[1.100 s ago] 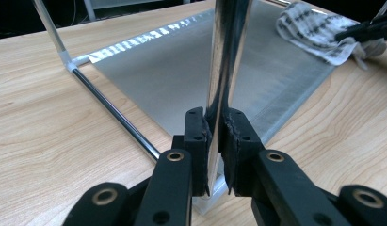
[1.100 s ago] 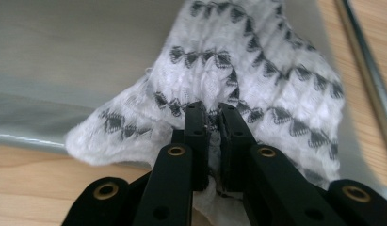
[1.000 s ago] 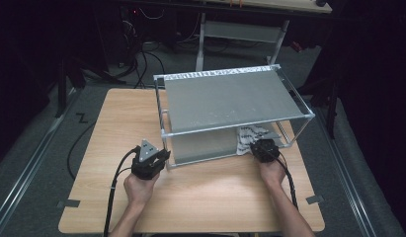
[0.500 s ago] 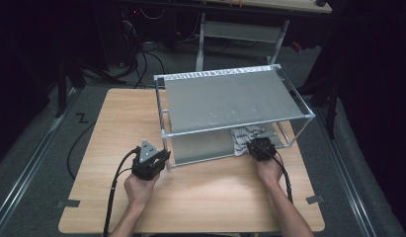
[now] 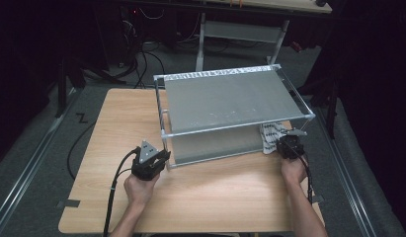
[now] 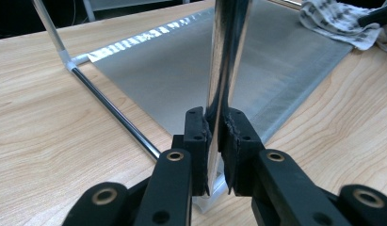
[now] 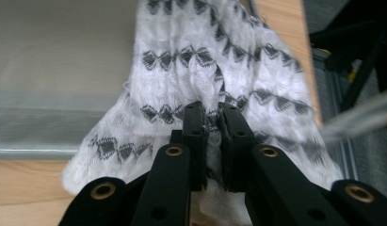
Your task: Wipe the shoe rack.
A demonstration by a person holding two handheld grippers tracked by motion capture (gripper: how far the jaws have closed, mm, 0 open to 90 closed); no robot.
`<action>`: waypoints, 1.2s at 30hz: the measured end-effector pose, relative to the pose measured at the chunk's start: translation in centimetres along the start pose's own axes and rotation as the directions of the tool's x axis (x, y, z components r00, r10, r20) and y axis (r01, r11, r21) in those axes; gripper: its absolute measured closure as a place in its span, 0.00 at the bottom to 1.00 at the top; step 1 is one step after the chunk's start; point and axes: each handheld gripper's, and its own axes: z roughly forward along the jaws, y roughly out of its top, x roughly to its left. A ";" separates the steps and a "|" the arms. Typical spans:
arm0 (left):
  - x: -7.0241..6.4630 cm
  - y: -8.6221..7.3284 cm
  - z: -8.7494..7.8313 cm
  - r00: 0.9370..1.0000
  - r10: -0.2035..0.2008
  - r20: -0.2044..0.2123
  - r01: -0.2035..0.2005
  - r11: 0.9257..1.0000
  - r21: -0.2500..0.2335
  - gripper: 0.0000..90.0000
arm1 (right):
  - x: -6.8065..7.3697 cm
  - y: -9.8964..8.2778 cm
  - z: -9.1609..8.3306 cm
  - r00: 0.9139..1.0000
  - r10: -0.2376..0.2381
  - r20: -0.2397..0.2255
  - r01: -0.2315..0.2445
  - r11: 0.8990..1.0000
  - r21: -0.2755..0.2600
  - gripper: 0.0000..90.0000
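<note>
On the table (image 5: 92, 148) stands a two-level rack (image 5: 230, 98) of metal rods and grey mesh shelves. At its near left corner the left gripper (image 5: 158, 157) is clamped on the upright post (image 6: 226, 56); the left gripper view shows both pads pressed against the shiny rod just above its clear plastic foot, with the lower shelf (image 6: 191, 75) spreading out beyond it. A hand (image 5: 139, 190) holds this gripper from below (its cable trails off toward the table's near edge).

At the rack's near right corner the right gripper (image 5: 288, 143) pinches a white cloth (image 7: 205, 61) with black zigzag bands. In the right gripper view its jaws stand narrow, with a fold of the fabric caught between the pads. The cloth lies partly on the lower shelf and partly over its front edge onto the wood. In the high view the cloth (image 5: 270, 136) shows beneath the top shelf, just left of that gripper.
</note>
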 end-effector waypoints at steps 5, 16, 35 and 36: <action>0.0 0.0 0.0 1.000 0.003 0.001 -0.003 1.000 0.000 0.90 | -0.5 -0.3 -0.1 1.000 0.019 0.013 -0.019 1.000 0.003 0.92; 0.0 0.0 0.0 1.000 0.001 0.000 -0.001 1.000 0.000 0.90 | 4.9 0.0 -0.8 0.985 -0.097 -0.140 0.090 0.994 -0.054 0.93; -0.2 0.0 0.0 1.000 -0.003 -0.011 0.003 1.000 -0.002 0.90 | 20.1 1.2 -2.9 0.859 -0.335 -0.387 0.281 0.940 -0.191 0.93; -0.2 0.0 0.0 1.000 -0.003 -0.011 0.003 1.000 -0.002 0.90 | 21.5 1.5 -3.0 0.844 -0.351 -0.407 0.292 0.935 -0.200 0.93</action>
